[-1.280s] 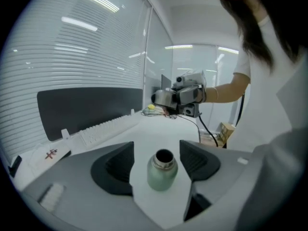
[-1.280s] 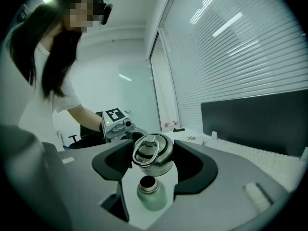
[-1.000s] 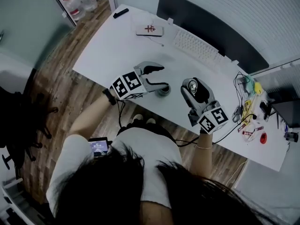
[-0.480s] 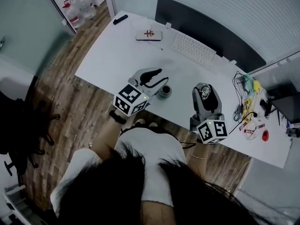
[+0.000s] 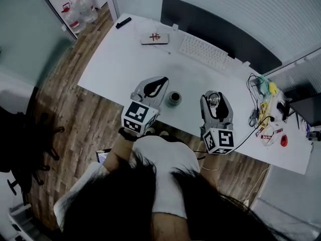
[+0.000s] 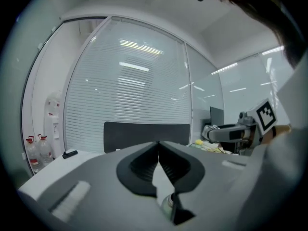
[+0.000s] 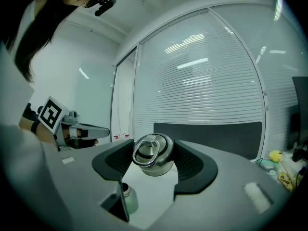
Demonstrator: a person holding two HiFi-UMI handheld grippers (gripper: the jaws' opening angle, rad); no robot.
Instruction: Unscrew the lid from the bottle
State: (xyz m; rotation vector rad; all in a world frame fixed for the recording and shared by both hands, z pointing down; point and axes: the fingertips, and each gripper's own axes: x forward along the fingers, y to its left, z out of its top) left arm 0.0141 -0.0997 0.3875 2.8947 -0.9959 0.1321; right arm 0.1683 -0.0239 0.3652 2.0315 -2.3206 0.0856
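Note:
A small metal bottle (image 5: pixel 174 98) stands upright on the white table (image 5: pixel 115 59) with its mouth uncovered; it also shows low in the left gripper view (image 6: pixel 168 204) and in the right gripper view (image 7: pixel 128 197). My left gripper (image 5: pixel 162 80) hangs just left of the bottle, apart from it. Its jaws have just been closing and now meet with nothing between them (image 6: pixel 158 144). To the right of the bottle, my right gripper (image 5: pixel 215 95) is shut on the round metal lid (image 7: pixel 153 154), whose ring handle faces the camera. The lid (image 5: pixel 214 101) is held above the table.
A white keyboard (image 5: pixel 204 51) and a dark monitor (image 5: pixel 215 31) stand at the table's far side. A phone-like slab (image 5: pixel 154 38) and a black remote (image 5: pixel 123 22) lie far left. Cables and small clutter (image 5: pixel 266 109) crowd the right end. Water jugs (image 5: pixel 75 11) sit on the floor.
The left gripper's jaws, open around the bottle a second ago, have drawn off it to the left and closed. The right gripper has turned to point away, still holding the lid.

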